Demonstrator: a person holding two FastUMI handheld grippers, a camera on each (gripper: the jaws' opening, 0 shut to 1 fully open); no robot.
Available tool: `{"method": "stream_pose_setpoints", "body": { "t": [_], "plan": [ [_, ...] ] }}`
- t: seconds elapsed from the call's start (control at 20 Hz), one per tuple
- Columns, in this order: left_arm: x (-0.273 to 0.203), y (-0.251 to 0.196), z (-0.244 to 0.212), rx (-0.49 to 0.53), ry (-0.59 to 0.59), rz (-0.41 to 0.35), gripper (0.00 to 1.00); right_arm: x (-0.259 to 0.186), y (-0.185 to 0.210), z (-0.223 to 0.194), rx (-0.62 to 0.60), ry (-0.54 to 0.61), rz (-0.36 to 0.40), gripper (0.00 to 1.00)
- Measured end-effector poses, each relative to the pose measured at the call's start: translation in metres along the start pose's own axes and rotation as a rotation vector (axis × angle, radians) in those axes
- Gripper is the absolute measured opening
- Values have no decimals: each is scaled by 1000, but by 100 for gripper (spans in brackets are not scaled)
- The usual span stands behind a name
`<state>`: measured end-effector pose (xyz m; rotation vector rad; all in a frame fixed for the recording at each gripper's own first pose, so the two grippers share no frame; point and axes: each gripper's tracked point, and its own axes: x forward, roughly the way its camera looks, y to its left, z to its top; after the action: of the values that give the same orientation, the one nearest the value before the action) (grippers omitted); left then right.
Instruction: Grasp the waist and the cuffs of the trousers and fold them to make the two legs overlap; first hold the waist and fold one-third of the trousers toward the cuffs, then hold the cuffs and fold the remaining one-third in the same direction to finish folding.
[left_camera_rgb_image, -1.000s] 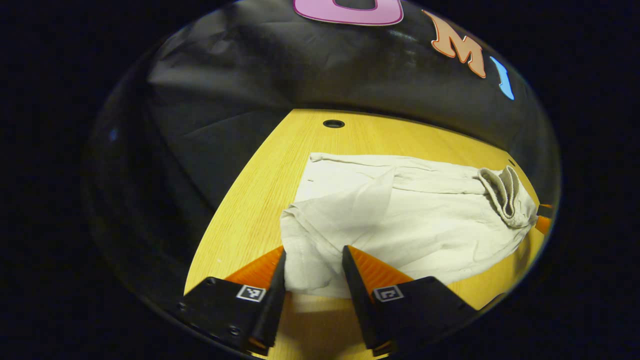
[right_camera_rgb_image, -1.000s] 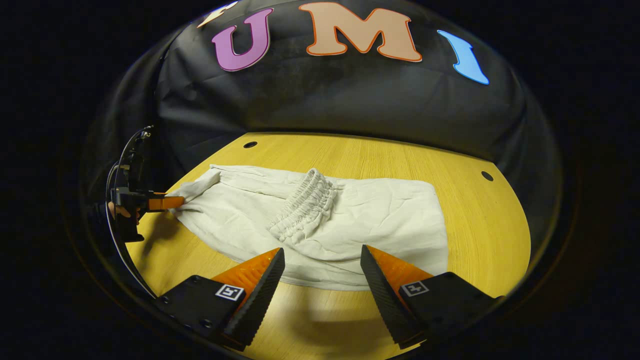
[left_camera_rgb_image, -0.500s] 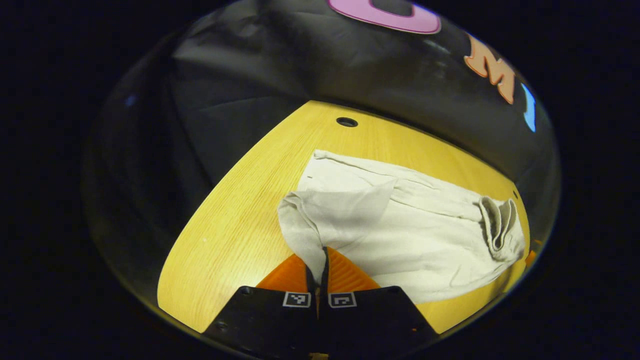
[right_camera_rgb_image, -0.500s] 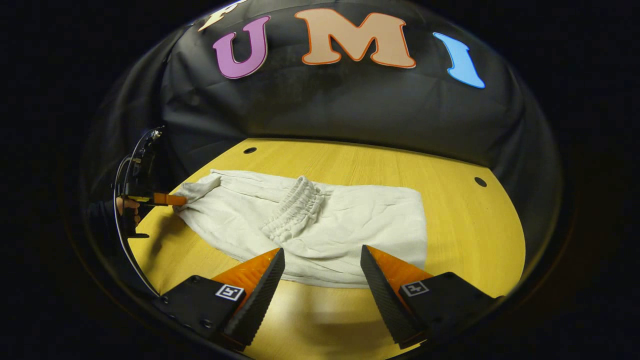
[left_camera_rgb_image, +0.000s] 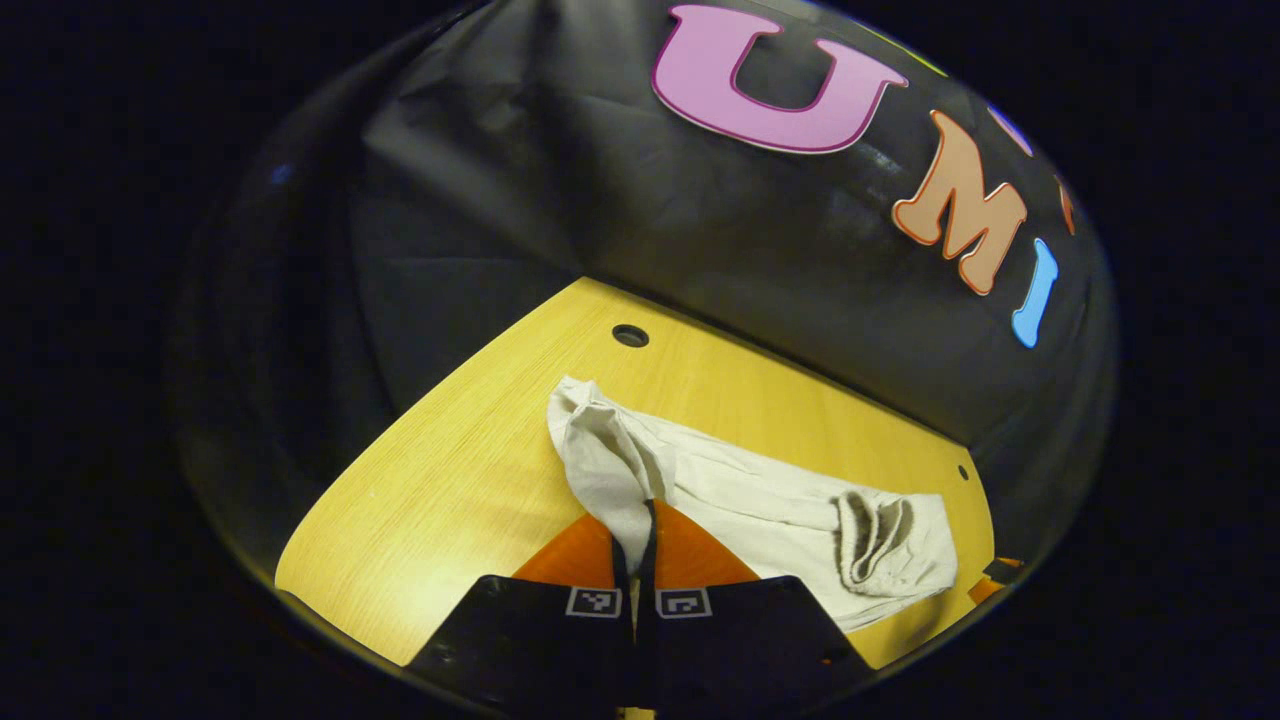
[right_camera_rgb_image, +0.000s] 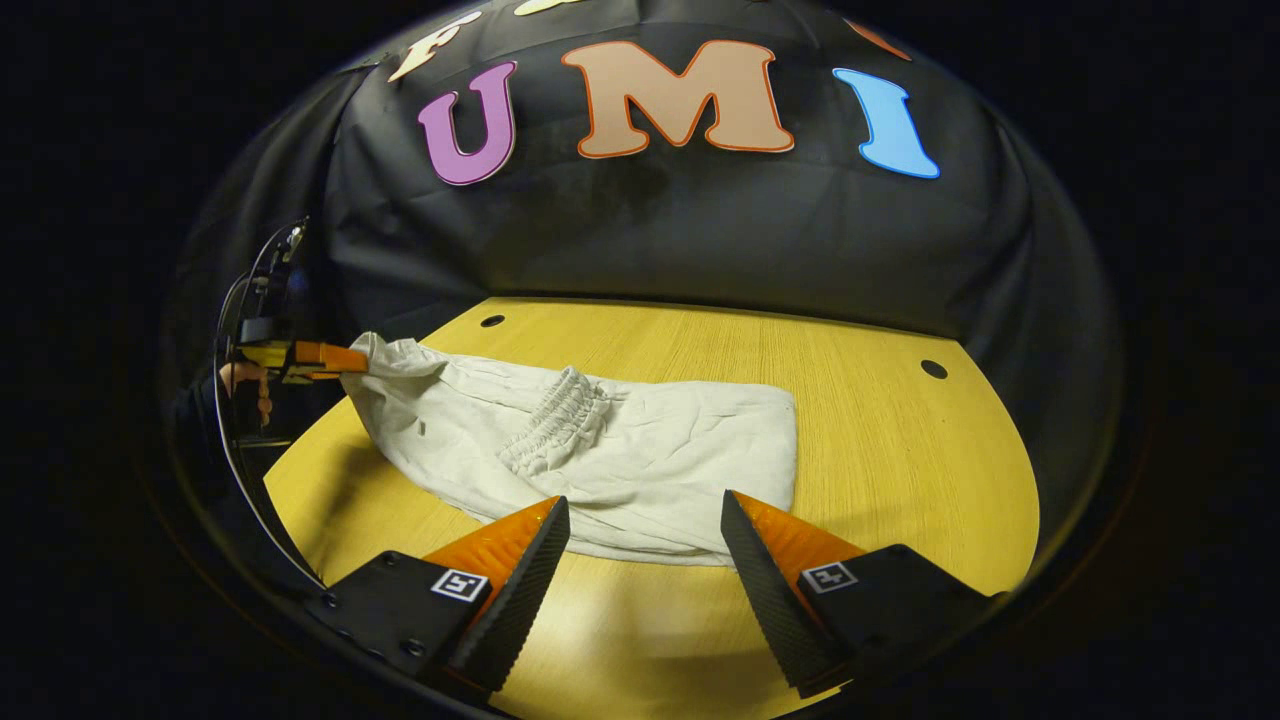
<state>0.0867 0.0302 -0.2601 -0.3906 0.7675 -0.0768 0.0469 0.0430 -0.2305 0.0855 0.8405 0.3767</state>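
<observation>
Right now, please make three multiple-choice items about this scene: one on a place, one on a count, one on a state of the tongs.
1. Where does the gathered elastic waistband lie?
A. on top of the trousers, near their middle
B. hanging over the table edge
C. between the right tongs' fingers

2. How many round holes show in the table in the right gripper view?
A. none
B. two
C. five

3. What state are the left tongs in?
A. open above the bare table
B. shut on the trousers' cuff end
C. shut on nothing

Answers:
1 A, the waistband rests folded over onto the trousers.
2 B, one hole at each far corner.
3 B, cloth runs up between the closed fingers, and the right tongs stand open.
</observation>
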Motion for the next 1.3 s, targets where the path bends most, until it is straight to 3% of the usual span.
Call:
{"method": "stream_pose_setpoints", "body": {
  "t": [0.75,1.3],
  "plan": [
    [-7,-184,22,95,-71,-212,0,-44,-73,-11,60,-42,-33,98],
    [2,-320,-14,188,-17,-386,0,-71,-129,-22,122,-62,-94,98]
  ]
}}
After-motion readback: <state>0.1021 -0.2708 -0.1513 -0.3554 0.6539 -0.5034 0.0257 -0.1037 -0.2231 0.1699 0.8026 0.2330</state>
